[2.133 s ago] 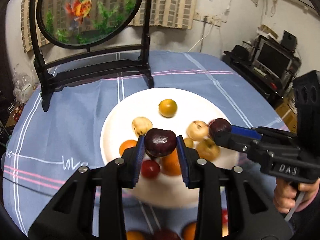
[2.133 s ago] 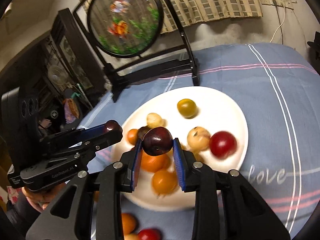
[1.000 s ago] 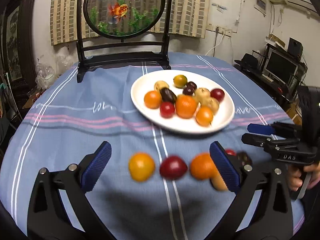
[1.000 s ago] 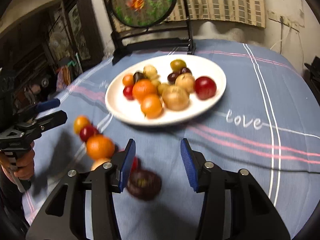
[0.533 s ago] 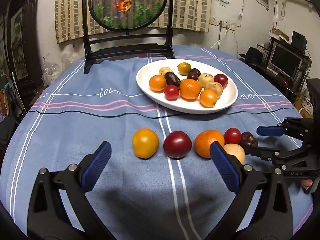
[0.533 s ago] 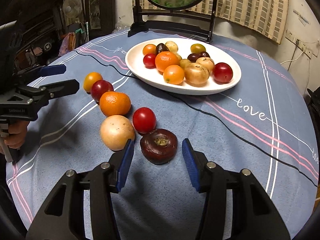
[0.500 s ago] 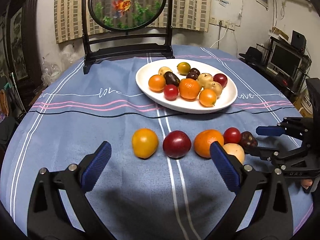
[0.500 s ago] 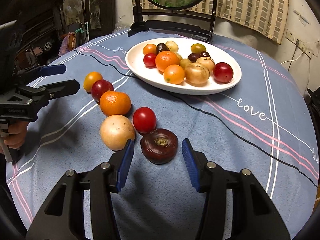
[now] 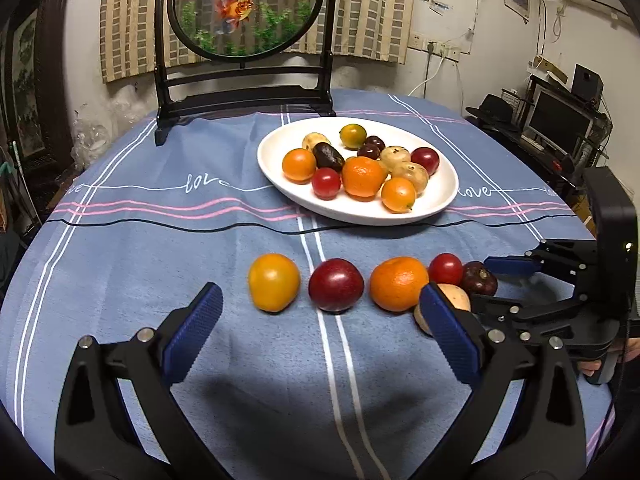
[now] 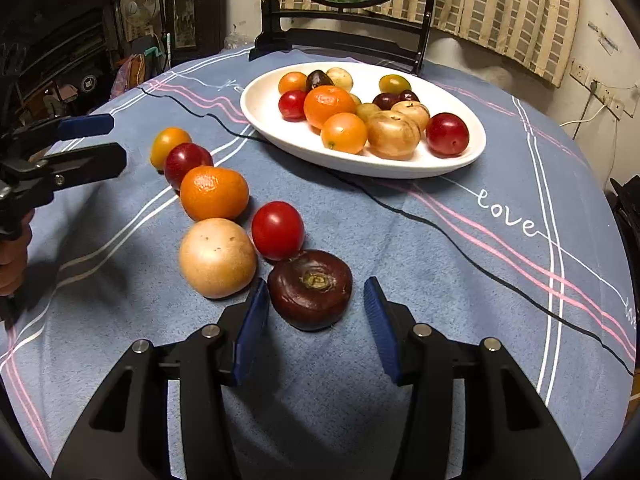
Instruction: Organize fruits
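Blue tablecloth (image 9: 140, 264) covers the round table; the white plate (image 9: 280, 184) is the reference. Plate sits toward the far side, piled with more than ten fruits: oranges, red, dark and pale ones. Behind the plate: round goldfish screen (image 9: 246, 8) on a black stand. In front of the plate, on the cloth, six fruits in a rough line: yellow fruit (image 9: 274, 287), dark red plum (image 9: 336, 285), mandarin (image 9: 399, 283), pale round fruit (image 10: 217, 257), small red fruit (image 10: 277, 230), dark purple fruit (image 10: 310, 289). Left gripper (image 9: 320, 332) spread wide, empty, nearer than the line. Right gripper (image 10: 314, 328) released, jaws straddling the dark purple fruit without touching it.
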Motion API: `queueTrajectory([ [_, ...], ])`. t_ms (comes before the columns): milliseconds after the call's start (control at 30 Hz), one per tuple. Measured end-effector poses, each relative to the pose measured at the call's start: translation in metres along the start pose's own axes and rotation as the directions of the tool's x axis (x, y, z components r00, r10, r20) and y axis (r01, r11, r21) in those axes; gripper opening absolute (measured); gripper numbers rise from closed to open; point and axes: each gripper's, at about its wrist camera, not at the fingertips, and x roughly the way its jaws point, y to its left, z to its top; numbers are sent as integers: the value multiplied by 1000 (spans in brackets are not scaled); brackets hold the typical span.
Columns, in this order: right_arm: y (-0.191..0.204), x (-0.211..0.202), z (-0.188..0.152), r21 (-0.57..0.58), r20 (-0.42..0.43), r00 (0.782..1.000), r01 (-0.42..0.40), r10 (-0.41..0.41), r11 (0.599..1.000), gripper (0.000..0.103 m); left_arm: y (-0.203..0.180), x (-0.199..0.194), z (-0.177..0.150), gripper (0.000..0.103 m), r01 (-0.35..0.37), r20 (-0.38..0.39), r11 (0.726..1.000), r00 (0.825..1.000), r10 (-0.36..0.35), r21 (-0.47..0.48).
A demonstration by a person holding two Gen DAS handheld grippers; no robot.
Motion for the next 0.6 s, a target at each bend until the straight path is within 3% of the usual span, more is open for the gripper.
queueTrajectory([
  [133, 4, 2, 0, -18, 1, 1000, 8, -8, 1000, 43, -2, 0, 0, 100, 1, -1, 1000, 1000, -1, 5],
  [333, -8, -6, 3, 43, 29, 1000, -4, 3, 999, 42, -4, 1, -1, 100, 8, -8, 1000, 1000, -7, 14],
  [433, -23, -16, 6, 120, 72, 997, -1, -7, 993, 42, -10, 0, -2, 100, 46, -15, 998, 999, -46, 37],
  [600, -34, -20, 7, 179, 85, 996, 22, -38, 984, 42, -35, -4, -10, 95, 134, -32, 977, 991, -131, 164],
])
